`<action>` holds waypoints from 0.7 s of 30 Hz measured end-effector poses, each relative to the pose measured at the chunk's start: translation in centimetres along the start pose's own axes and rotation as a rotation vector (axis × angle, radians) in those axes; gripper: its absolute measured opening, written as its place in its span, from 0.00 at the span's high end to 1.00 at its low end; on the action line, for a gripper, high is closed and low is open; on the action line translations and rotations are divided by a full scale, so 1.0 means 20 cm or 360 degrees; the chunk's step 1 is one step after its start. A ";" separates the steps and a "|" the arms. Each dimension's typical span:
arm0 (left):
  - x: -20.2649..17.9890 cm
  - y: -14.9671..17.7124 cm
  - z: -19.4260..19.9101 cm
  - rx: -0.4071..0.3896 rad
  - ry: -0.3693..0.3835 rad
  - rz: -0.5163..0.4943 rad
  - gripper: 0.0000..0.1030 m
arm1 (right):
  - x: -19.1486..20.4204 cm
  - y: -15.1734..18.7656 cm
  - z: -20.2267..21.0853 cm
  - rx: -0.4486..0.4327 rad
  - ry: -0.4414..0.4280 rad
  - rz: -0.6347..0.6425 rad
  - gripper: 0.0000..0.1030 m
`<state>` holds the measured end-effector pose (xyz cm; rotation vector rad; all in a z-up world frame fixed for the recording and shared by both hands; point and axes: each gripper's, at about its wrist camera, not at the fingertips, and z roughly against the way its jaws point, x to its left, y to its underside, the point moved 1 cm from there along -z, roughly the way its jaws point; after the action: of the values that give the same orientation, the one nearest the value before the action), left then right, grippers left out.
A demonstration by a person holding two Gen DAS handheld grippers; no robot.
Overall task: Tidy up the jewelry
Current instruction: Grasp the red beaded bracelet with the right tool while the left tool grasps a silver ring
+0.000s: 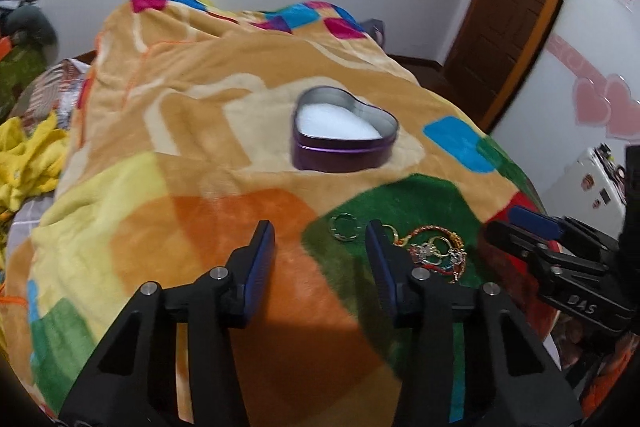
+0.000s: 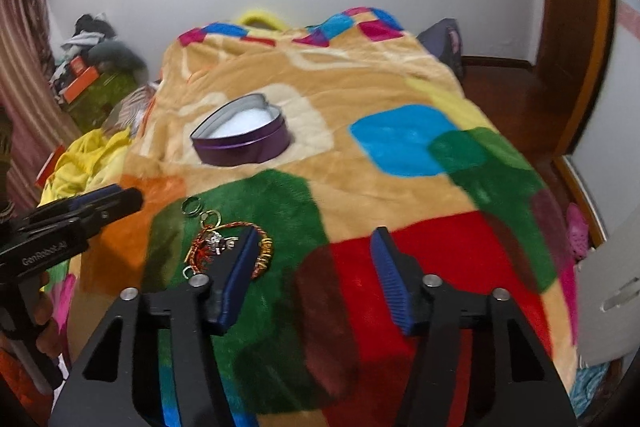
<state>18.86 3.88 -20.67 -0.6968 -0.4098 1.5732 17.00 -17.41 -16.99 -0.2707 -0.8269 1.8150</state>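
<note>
While "GenRobot.AI" marks the left gripper (image 2: pixel 120 199), jewelry (image 2: pixel 228 247) lies beside.

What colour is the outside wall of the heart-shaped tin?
Purple, with a silver inner rim, on the heart-shaped tin; clearest in the left wrist view.

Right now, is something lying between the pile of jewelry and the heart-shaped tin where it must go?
Nothing visible blocks the way. Between the jewelry pile and the heart-shaped tin there is only bare blanket. The tin has no lid on and shows white padding. Both the left gripper and the right gripper have open jaws, holding nothing.
</note>
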 end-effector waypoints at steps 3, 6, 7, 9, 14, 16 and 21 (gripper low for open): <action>-0.02 0.00 -0.06 0.0066 0.0039 -0.0036 0.64 | 0.03 -0.02 -0.05 0.0040 -0.0028 0.0030 0.64; -0.03 0.00 -0.10 0.0104 0.0043 -0.0087 0.65 | 0.05 -0.03 -0.09 0.0062 -0.0062 0.0067 0.69; -0.03 0.00 -0.11 0.0116 0.0053 -0.0095 0.65 | 0.06 -0.04 -0.10 0.0054 -0.0074 0.0070 0.69; -0.04 -0.01 -0.14 0.0148 0.0071 -0.0107 0.66 | 0.08 -0.05 -0.11 0.0046 -0.0081 0.0096 0.69; -0.04 -0.03 -0.22 0.0198 0.0052 -0.0143 0.70 | 0.10 -0.05 -0.15 0.0081 -0.0079 0.0144 0.69; -0.05 -0.03 -0.24 0.0204 0.0051 -0.0147 0.71 | 0.09 -0.03 -0.17 0.0108 -0.0064 0.0158 0.72; -0.04 -0.04 -0.27 0.0209 0.0055 -0.0146 0.80 | 0.08 0.00 -0.18 0.0135 -0.0064 0.0167 0.76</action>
<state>22.94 2.38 -24.06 -0.5953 -0.3059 1.4852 18.33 -14.49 -19.30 -0.2271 -0.7739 1.9544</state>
